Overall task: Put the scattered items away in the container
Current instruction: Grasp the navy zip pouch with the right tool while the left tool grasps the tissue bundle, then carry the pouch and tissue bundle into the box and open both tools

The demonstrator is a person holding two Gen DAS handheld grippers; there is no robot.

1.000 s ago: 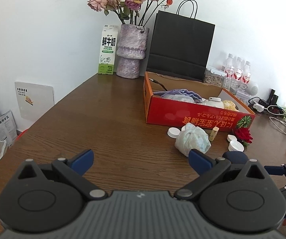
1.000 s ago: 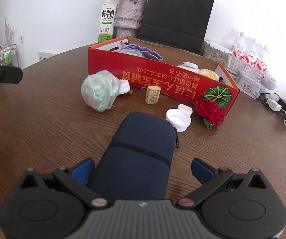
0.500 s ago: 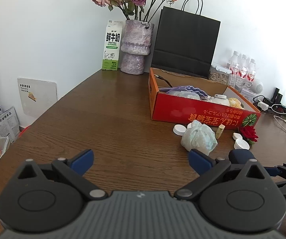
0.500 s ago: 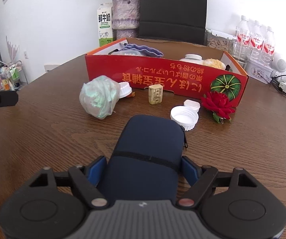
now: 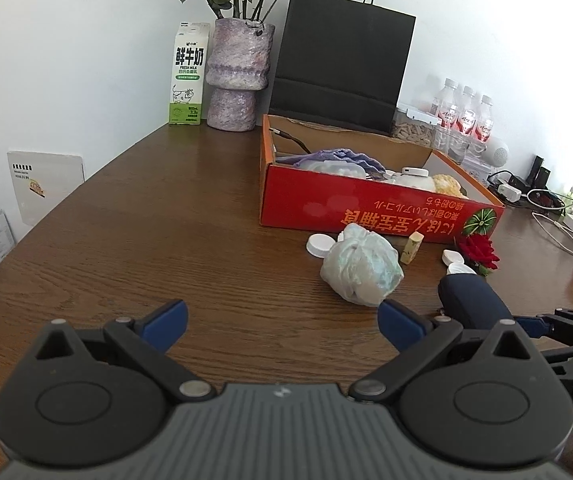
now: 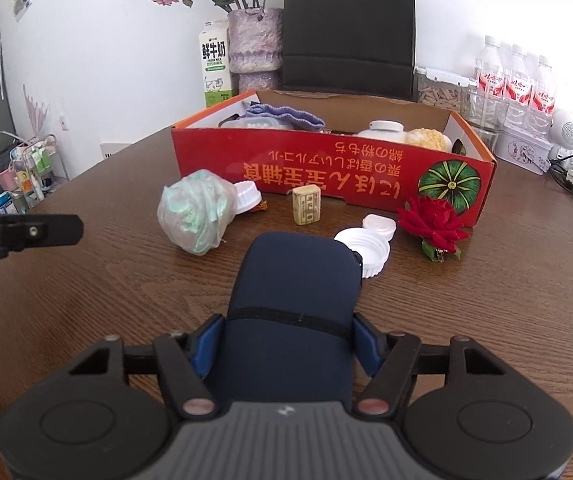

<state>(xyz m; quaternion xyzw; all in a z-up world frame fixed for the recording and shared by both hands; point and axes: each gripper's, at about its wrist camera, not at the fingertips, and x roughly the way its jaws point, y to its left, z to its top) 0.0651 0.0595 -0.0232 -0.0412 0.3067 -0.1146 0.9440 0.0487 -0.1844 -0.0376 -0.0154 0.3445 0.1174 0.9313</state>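
A navy zip pouch (image 6: 294, 280) lies on the wooden table, and my right gripper (image 6: 288, 340) is around its near end. Its jaws are closing, and the blue pads (image 6: 208, 342) touch the pouch's two sides. Beyond the pouch lie a bundled plastic bag (image 6: 194, 212), a mahjong tile (image 6: 306, 204), white caps (image 6: 364, 248) and a red rose (image 6: 432, 220). Behind them stands the red cardboard box (image 6: 326, 168) with several items inside. My left gripper (image 5: 282, 320) hovers open over bare table, left of the bag (image 5: 360, 268) and the pouch (image 5: 472, 300).
Along the back wall stand a milk carton (image 5: 188, 76), a vase of flowers (image 5: 236, 76), a black paper bag (image 5: 342, 60) and water bottles (image 5: 464, 120). Chargers and cables (image 5: 558, 220) lie at the right. The table edge (image 5: 46, 216) curves off to the left.
My right gripper's jaws have come in from wide open to the pouch's sides. The left gripper has moved a little forward and down, toward the box.
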